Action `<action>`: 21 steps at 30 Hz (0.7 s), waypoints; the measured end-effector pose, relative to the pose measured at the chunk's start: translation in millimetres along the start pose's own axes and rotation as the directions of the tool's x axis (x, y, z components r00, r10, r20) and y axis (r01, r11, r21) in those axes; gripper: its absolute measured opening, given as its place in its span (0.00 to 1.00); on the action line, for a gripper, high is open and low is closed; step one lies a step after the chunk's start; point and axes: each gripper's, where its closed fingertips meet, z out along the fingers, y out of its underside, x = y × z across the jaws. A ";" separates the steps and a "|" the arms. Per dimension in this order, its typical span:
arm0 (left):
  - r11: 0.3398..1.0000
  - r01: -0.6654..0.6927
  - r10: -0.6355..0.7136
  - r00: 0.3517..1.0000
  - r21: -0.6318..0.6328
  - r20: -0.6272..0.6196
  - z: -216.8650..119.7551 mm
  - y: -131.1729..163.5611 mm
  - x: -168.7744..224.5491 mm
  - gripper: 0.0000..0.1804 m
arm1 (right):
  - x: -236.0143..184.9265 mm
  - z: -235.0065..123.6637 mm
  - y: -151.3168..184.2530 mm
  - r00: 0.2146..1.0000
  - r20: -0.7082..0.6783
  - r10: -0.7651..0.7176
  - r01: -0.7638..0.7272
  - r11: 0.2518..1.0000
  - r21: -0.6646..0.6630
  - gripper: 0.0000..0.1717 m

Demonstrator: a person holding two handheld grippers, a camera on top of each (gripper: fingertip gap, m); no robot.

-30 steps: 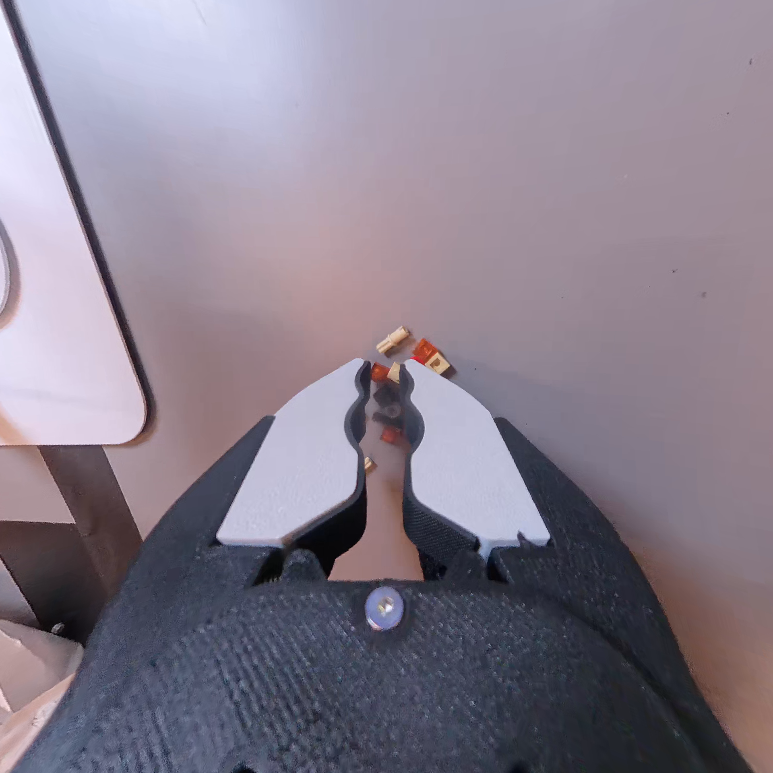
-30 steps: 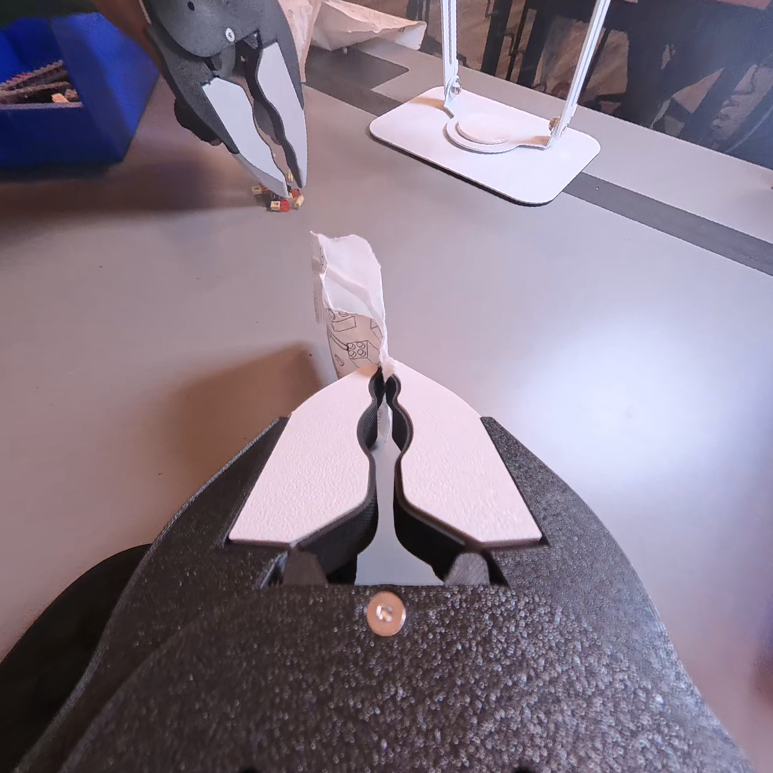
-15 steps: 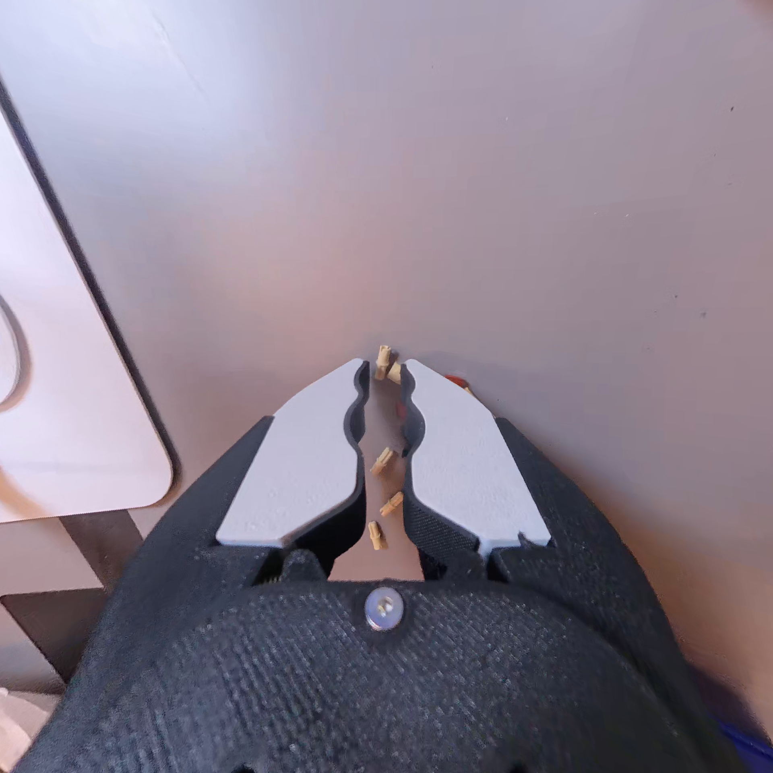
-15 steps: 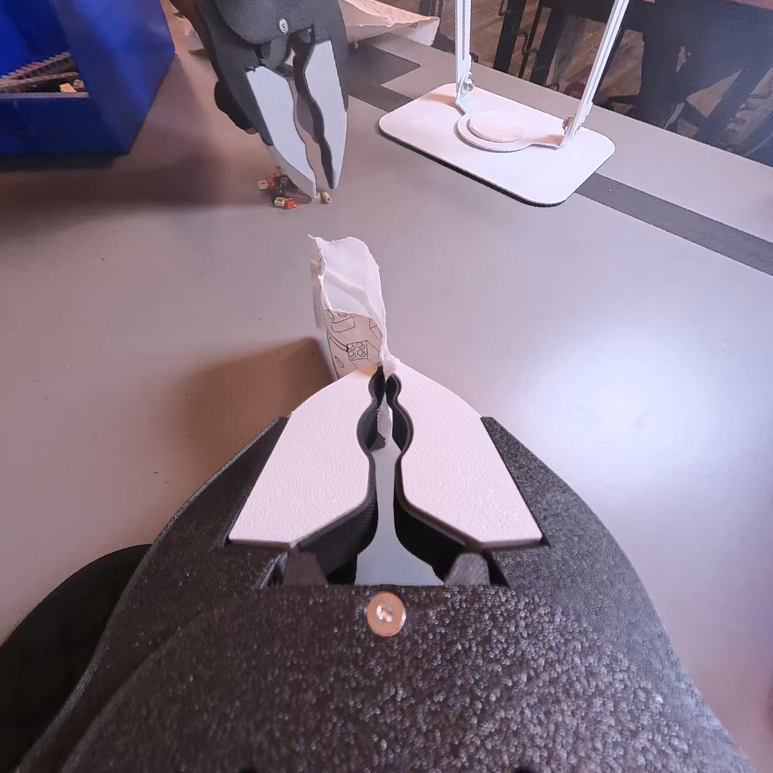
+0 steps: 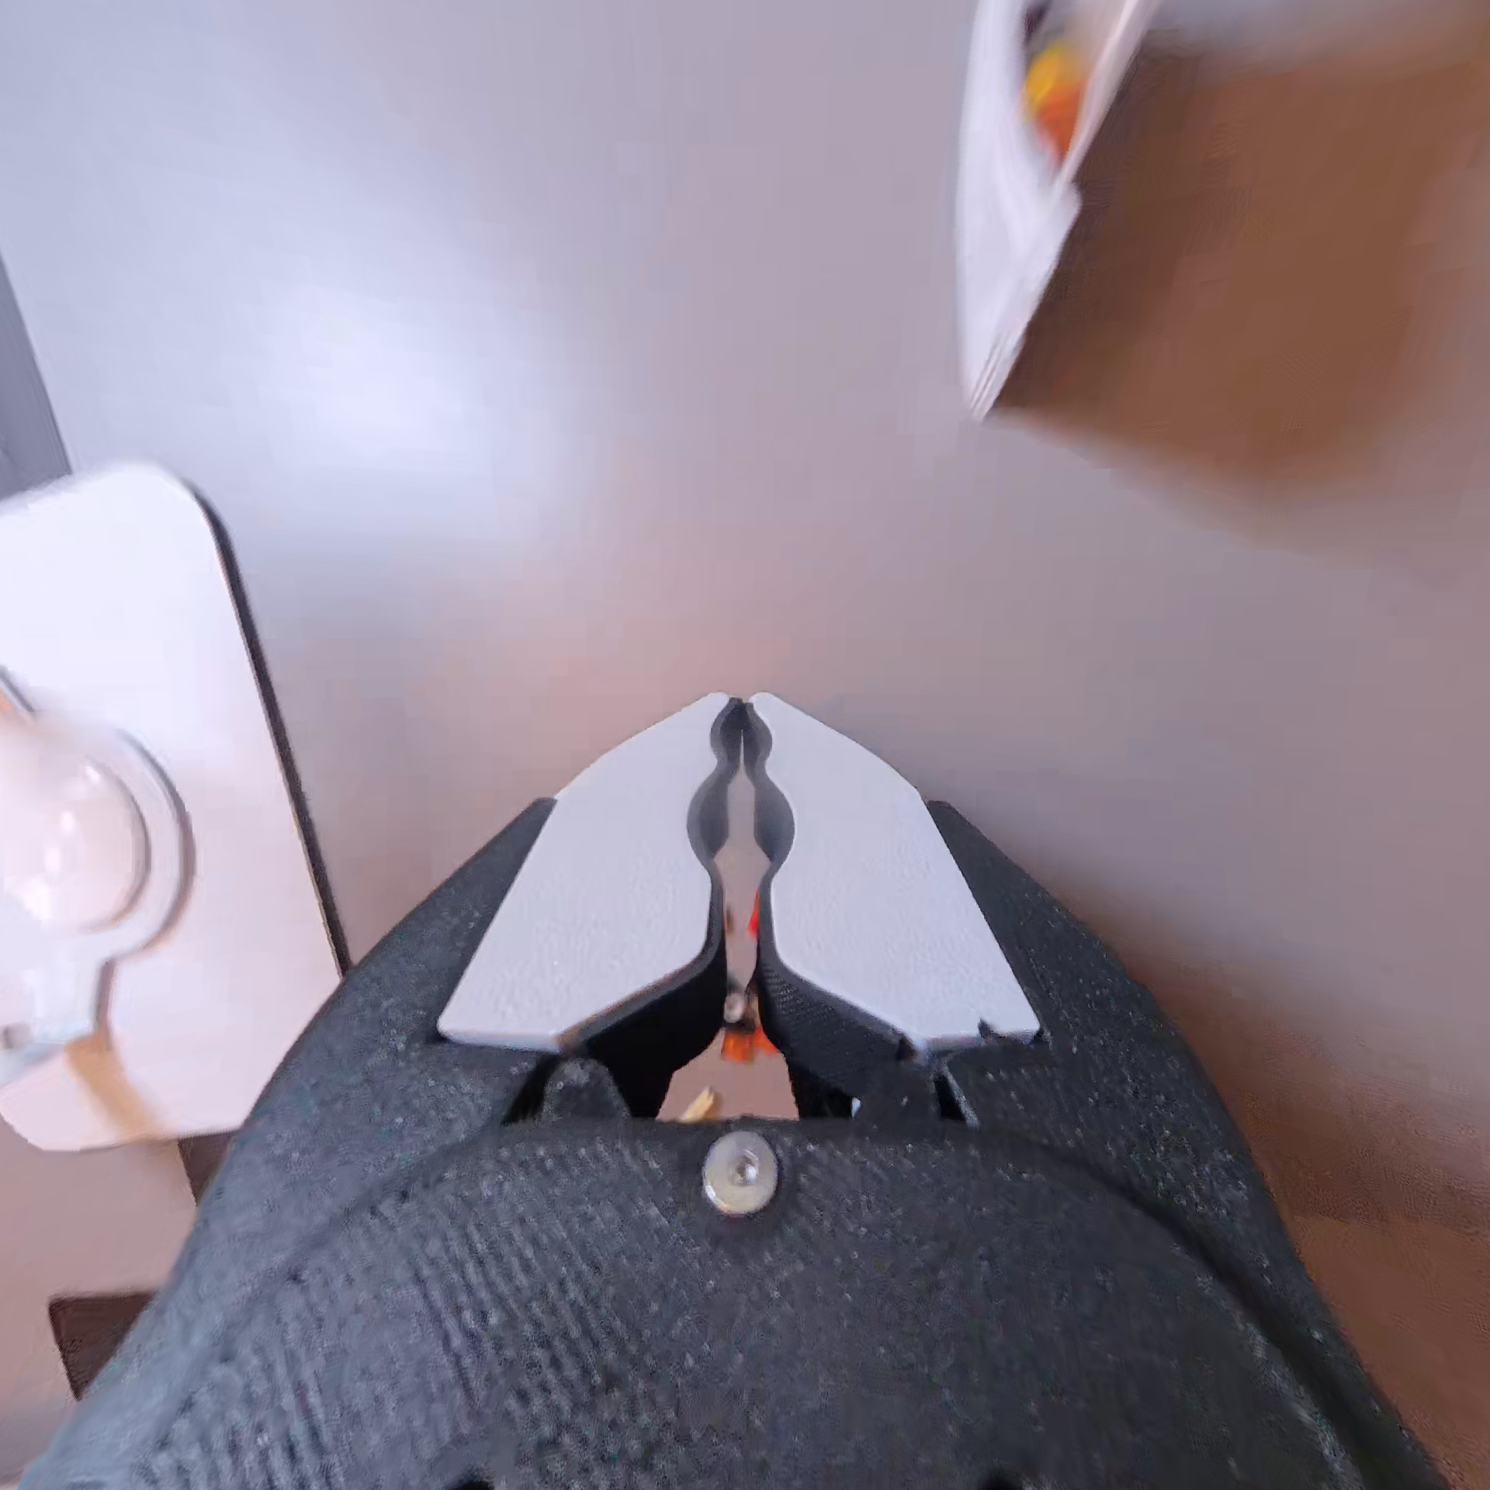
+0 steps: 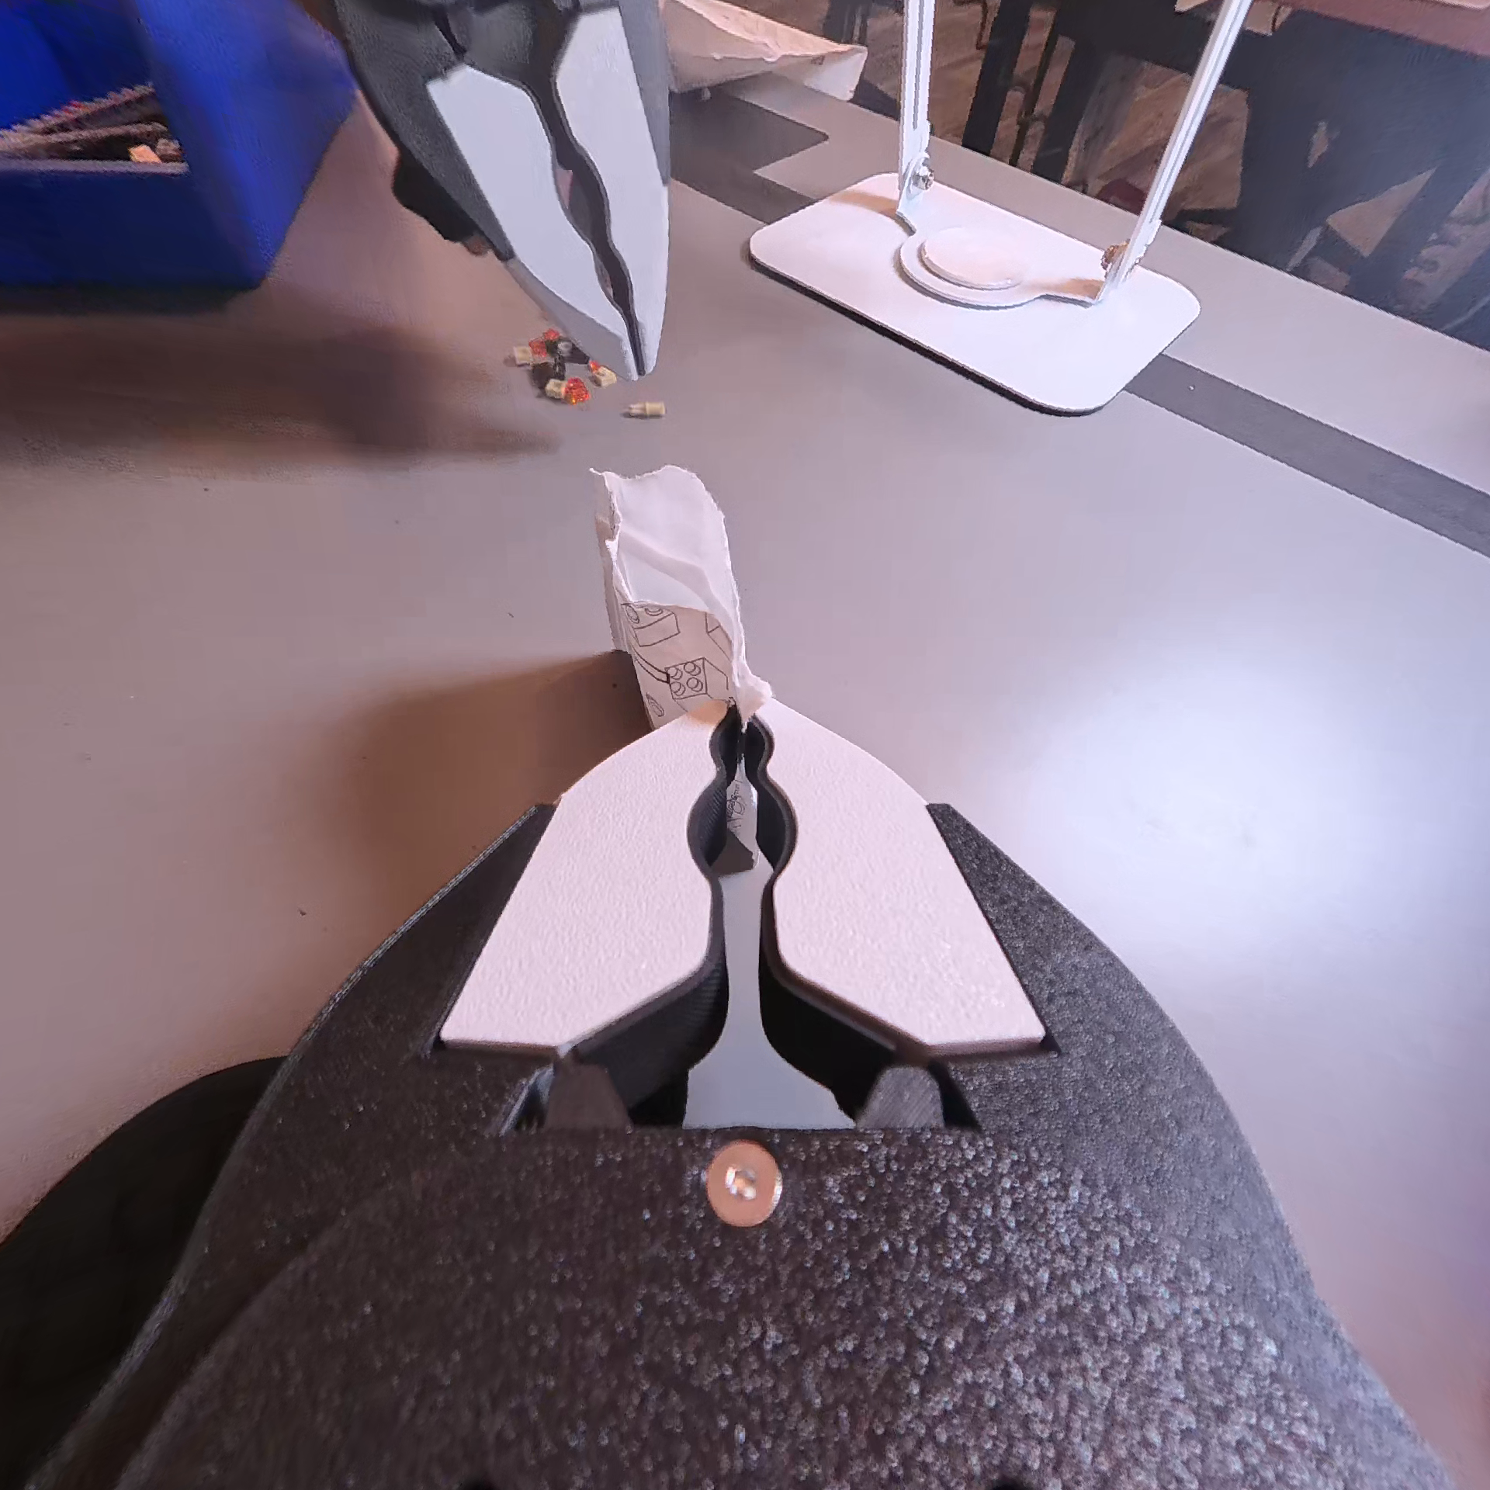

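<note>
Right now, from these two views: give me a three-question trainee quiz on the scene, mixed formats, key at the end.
1. True or false: the right hand-held gripper grips a torn white paper bag.
2. Multiple choice: the small loose bricks lie (A) in the blue bin, (B) on the grey table by the left hand-held gripper, (C) on the white stand base.
3. Fill in: the left hand-held gripper's fingertips are ____.

Key: 1 true; 2 B; 3 shut.

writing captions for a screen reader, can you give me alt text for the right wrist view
The right hand-held gripper is shut on a torn white paper bag held over a grey table. Farther back, the left hand-held gripper points down beside small scattered bricks, near a blue bin and a white lamp base.
</note>
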 end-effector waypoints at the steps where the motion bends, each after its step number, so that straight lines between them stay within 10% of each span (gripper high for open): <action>1: 0.997 -0.021 0.022 1.000 0.076 -0.006 -6.7 -24.3 8.5 0.00 | -1.1 0.9 -0.5 1.000 0.003 0.001 -0.001 1.000 0.002 0.00; 7: 0.940 -0.166 0.174 0.985 0.298 0.000 -37.1 -132.0 51.3 0.00 | -8.4 4.3 -2.6 1.000 0.014 -0.007 0.007 1.000 0.008 0.00; 21: 0.985 -0.148 0.140 0.986 0.086 0.089 -17.5 -85.0 33.6 0.10 | -10.0 2.2 -1.6 0.999 0.041 0.003 -0.003 1.000 0.013 0.01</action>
